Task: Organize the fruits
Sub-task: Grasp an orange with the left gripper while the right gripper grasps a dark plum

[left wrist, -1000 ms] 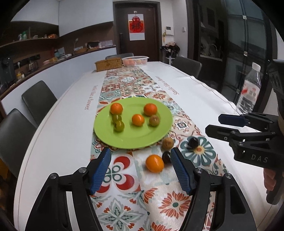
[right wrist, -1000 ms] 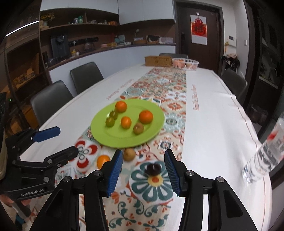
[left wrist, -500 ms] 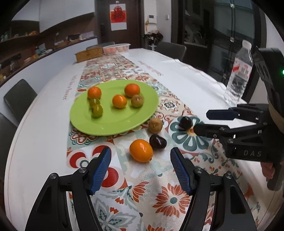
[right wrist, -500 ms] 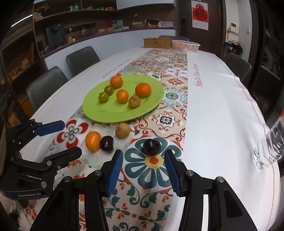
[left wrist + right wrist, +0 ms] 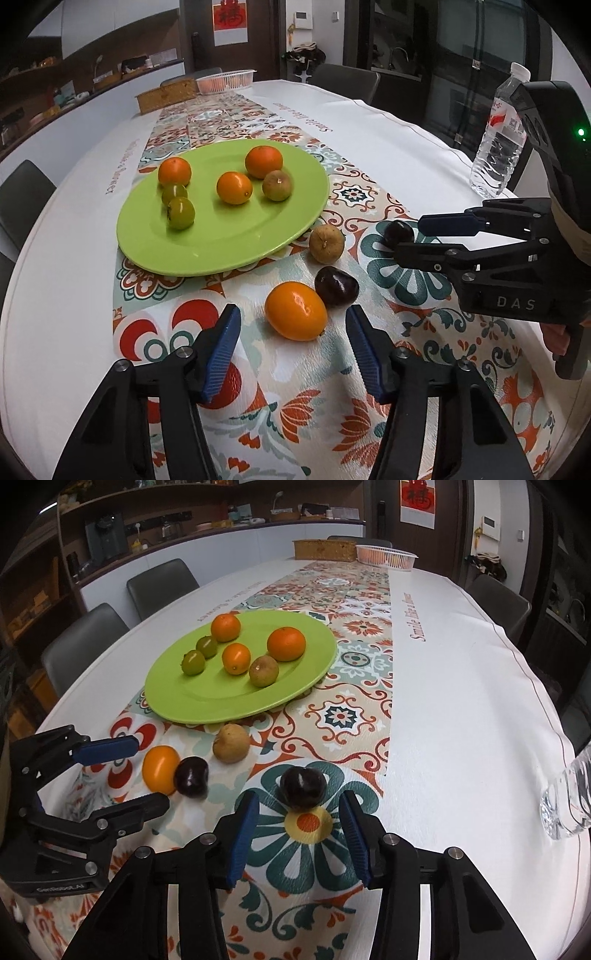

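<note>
A green plate (image 5: 155,240) (image 5: 173,698) on the patterned runner holds several fruits: oranges, small green ones and a brown one. On the runner beside it lie an orange fruit (image 5: 295,311) (image 5: 160,768), a dark plum (image 5: 335,286) (image 5: 191,776), a brown fruit (image 5: 326,239) (image 5: 231,743) and a second dark plum (image 5: 398,232) (image 5: 303,787). My left gripper (image 5: 293,350) (image 5: 138,771) is open, just short of the orange fruit. My right gripper (image 5: 297,834) (image 5: 410,236) is open, its fingertips beside the second plum.
A water bottle (image 5: 500,144) stands at the table's right edge. A woven box (image 5: 323,550) and a white basket (image 5: 386,555) with fruit sit at the far end. Grey chairs (image 5: 159,587) line the left side.
Both grippers have moved forward and down toward the loose fruits. The orange fruit now lies close ahead of my left fingers and the second plum between my right fingertips.
</note>
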Motion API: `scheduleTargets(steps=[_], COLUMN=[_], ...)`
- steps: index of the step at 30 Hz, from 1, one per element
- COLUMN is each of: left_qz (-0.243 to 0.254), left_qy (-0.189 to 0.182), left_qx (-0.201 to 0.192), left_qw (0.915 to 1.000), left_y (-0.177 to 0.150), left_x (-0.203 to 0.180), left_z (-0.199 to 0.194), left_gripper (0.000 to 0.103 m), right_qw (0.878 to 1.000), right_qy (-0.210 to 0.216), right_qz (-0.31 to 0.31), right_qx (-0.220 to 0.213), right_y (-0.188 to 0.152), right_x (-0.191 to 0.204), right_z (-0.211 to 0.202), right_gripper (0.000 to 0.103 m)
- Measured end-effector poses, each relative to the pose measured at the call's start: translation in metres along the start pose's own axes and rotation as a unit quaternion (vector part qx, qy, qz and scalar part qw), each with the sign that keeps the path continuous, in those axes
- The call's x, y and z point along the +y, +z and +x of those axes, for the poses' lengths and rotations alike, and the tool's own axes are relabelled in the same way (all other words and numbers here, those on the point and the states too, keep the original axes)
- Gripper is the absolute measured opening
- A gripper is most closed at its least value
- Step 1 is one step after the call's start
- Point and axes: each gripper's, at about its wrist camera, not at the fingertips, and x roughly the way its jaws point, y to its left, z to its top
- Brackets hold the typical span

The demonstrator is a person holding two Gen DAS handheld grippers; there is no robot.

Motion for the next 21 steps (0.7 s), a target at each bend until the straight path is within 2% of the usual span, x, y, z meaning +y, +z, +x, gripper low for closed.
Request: scheduleTargets(steps=[2, 5, 7, 12, 15, 21], left_qz=[-0.005, -0.015, -0.020, -0.038, -0.044, -0.050], left_qy=[-0.001, -0.008, -0.013, -0.029, -0.031, -0.026], left_qx=[0.003, 0.000, -0.001, -0.002, -0.004, -0.006], left_qw=[1.0000, 0.9999, 0.9997, 0.9988, 0.9985, 0.9984], left_y=[0.002, 0.003, 0.005, 0.007, 0.007, 0.005], left_x=[0.001, 0.003, 0.004, 0.005, 0.005, 0.004], left_z=[0.003, 0.004, 0.005, 0.006, 0.005, 0.002], left_gripper=[0.049, 0.048, 0.045, 0.039, 0.034, 0.033], right_qw=[1.000, 1.000, 1.000, 1.000, 1.000, 1.000], right_qy=[0.000, 0.001, 0.003, 0.012, 0.010, 0.015], right_qz=[0.001, 0.006, 0.010, 0.017, 0.015, 0.019], right_qx=[0.003, 0.005, 0.009, 0.015, 0.015, 0.010], right_y=[0.001, 0.003, 0.004, 0.007, 0.008, 0.006], right_x=[-0.001, -0.003, -0.005, -0.007, -0.005, -0.004], right_z=[0.003, 0.007, 0.010, 0.014, 0.015, 0.008], right_gripper=[0.042, 0.041, 0.035, 0.030, 0.030, 0.029])
